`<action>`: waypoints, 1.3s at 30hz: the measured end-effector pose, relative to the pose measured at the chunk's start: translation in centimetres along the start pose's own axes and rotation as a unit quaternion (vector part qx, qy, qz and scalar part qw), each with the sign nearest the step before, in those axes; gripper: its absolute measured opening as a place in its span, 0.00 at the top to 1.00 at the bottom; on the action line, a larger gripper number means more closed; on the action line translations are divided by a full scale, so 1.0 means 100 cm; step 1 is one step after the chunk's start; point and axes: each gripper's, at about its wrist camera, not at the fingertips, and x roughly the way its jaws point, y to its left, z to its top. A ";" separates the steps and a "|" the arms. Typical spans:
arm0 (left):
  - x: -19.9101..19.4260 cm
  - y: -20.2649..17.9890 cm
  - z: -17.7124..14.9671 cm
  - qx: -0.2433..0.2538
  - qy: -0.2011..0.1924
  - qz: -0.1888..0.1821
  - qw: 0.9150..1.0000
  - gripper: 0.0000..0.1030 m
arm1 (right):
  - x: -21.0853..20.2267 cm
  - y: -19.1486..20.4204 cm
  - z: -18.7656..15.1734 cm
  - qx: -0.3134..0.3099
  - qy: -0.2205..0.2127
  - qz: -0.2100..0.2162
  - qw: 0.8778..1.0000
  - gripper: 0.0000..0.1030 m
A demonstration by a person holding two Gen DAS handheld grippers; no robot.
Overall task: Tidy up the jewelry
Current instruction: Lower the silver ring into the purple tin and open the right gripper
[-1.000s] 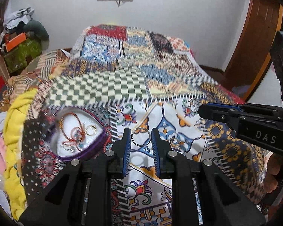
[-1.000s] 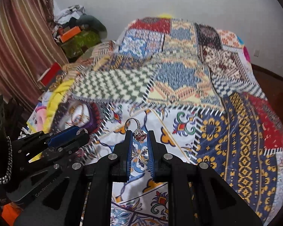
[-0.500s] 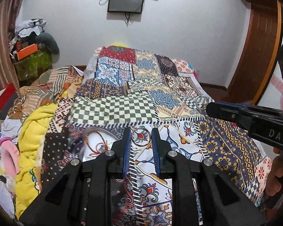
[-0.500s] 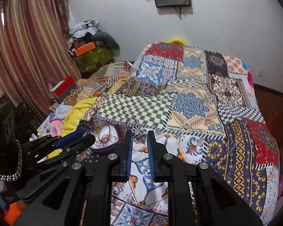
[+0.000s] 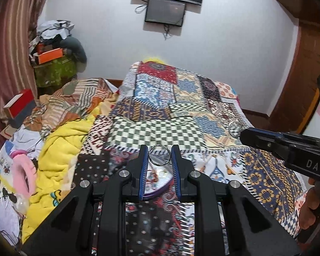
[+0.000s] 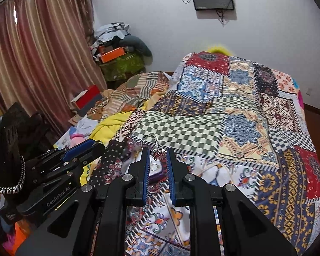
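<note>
The left gripper (image 5: 159,159) holds a plain silver ring (image 5: 159,155) between its 2 blue pads, near the tips; the ring stands upright and faces the camera; the jaws are narrow, pressed on both sides of it. Below this ring, between the fingers, lies a purple tray (image 5: 157,189) on the patchwork bedspread (image 5: 160,130); inside it a small gold ring (image 5: 162,173) and some reddish pieces are seen, but they are blurred.

The right gripper (image 6: 157,156) also has narrow jaws; it grips a silver ring with a red stone (image 6: 156,152), the stone between the pads and the band rising to the upper left. Under it the same tray (image 6: 157,175) shows partly. In the left view the right gripper (image 5: 245,135) comes in from the right side and is held above the bedspread; a yellow blanket (image 5: 59,157) lies at the left edge of the bed.
</note>
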 end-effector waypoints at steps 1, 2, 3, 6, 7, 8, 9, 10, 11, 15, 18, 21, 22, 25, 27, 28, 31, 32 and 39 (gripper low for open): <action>0.002 0.004 0.000 -0.003 0.001 0.003 1.000 0.80 | 0.004 0.002 0.001 -0.002 0.002 0.003 1.000 0.87; 0.003 0.008 -0.001 -0.006 0.002 0.005 1.000 0.80 | 0.007 0.004 0.001 -0.003 0.004 0.006 1.000 0.87; 0.005 0.012 -0.001 -0.010 0.004 0.008 1.000 0.80 | 0.010 0.006 0.001 -0.005 0.006 0.008 1.000 0.87; 0.011 0.021 -0.005 -0.015 0.009 0.013 1.000 0.80 | 0.022 0.010 0.001 -0.007 0.015 0.014 1.000 0.87; 0.013 0.022 -0.006 -0.016 0.011 0.013 1.000 0.80 | 0.025 0.011 0.000 -0.007 0.018 0.015 1.000 0.87; 0.016 0.024 -0.008 -0.017 0.014 0.014 1.000 0.80 | 0.029 0.011 0.000 -0.008 0.022 0.017 1.000 0.87; 0.020 0.026 -0.009 -0.017 0.017 0.014 1.000 0.80 | 0.033 0.012 -0.001 -0.008 0.025 0.018 0.999 0.87; 0.022 0.027 -0.010 -0.018 0.020 0.014 1.000 0.80 | 0.038 0.012 -0.001 -0.009 0.029 0.019 0.999 0.87; 0.024 0.028 -0.012 -0.018 0.023 0.014 0.999 0.80 | 0.043 0.012 -0.001 -0.009 0.033 0.019 0.999 0.87; 0.039 0.031 -0.017 -0.020 0.035 0.012 0.999 0.80 | 0.059 0.011 -0.002 -0.008 0.048 0.022 0.999 0.87; 0.050 0.033 -0.018 -0.021 0.043 0.009 0.999 0.80 | 0.073 0.009 -0.004 -0.006 0.060 0.025 0.998 0.87; 0.060 0.035 -0.019 -0.021 0.049 0.006 0.999 0.80 | 0.086 0.007 -0.005 -0.007 0.072 0.024 0.997 0.87; 0.064 0.036 -0.018 -0.021 0.050 0.005 0.999 0.80 | 0.091 0.007 -0.006 -0.008 0.076 0.024 0.997 0.87; 0.073 0.039 -0.017 -0.022 0.053 0.004 0.998 0.80 | 0.104 0.009 -0.009 -0.013 0.088 0.023 0.996 0.87; 0.081 0.042 -0.016 -0.026 0.057 -0.002 0.998 0.80 | 0.111 0.009 -0.010 -0.015 0.094 0.022 0.995 0.87; 0.083 0.043 -0.015 -0.027 0.060 -0.005 0.998 0.80 | 0.112 0.008 -0.010 -0.015 0.095 0.022 0.995 0.87; 0.093 0.042 -0.015 -0.022 0.067 -0.007 0.997 0.80 | 0.114 0.003 -0.011 -0.011 0.095 0.020 0.995 0.87; 0.096 0.042 -0.016 -0.021 0.070 -0.007 0.997 0.80 | 0.114 0.001 -0.011 -0.009 0.095 0.018 0.995 0.87; 0.113 0.032 -0.024 -0.005 0.094 -0.009 0.995 0.80 | 0.110 -0.020 -0.009 0.008 0.093 -0.003 0.996 0.87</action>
